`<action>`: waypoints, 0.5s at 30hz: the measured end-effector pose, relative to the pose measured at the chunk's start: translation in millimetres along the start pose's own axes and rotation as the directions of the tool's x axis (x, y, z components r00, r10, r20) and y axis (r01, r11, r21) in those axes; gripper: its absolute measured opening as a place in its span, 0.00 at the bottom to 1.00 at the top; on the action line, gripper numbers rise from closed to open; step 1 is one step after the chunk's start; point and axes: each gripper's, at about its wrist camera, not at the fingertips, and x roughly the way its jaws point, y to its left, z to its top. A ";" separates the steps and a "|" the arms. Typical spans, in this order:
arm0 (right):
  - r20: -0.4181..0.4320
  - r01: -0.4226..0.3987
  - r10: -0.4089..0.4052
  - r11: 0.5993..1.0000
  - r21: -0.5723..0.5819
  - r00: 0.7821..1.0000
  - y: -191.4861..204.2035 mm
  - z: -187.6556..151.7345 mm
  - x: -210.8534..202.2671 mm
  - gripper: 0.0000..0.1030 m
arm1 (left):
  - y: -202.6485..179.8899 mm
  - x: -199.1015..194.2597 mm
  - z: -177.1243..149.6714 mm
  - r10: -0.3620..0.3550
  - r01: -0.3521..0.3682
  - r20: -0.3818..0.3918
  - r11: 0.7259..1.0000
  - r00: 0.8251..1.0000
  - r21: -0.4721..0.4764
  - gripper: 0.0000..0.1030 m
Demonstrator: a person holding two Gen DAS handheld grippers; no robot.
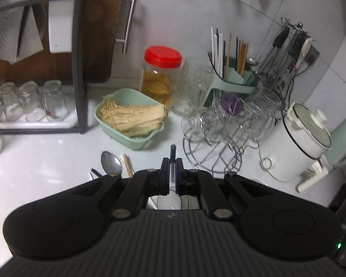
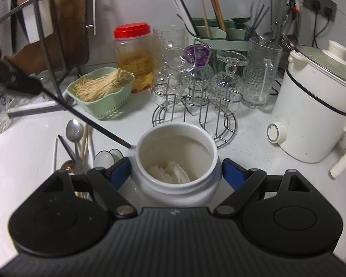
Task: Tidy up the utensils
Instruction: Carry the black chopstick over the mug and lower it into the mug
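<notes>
The left gripper is closed to a narrow gap on a thin dark chopstick, whose tip projects just past the pads. In the right wrist view the same chopstick runs as a long dark rod from the upper left, slanting down, with its lower end close to the rim of the white jar; whether it touches the counter cannot be told.

The right gripper stands wide, its blue pads set against both sides of the white jar, which it holds upright. The jar is open at the top and contains a crumpled white material at the bottom.

The remaining utensils lie loose on the white counter to the left of the jar: a metal spoon, pale chopsticks and a second dark stick, grouped together and overlapping.

Behind them stand a green basket of pale mushrooms, a red-lidded jar, a wire rack carrying inverted glasses, a green utensil holder with upright chopsticks, and a white cooker.
</notes>
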 end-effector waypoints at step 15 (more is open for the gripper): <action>-0.024 -0.084 0.082 0.992 -0.092 0.996 -10.1 7.0 6.0 0.86 | -29.7 -33.0 19.9 0.073 -0.072 0.068 0.997 0.995 -0.013 0.04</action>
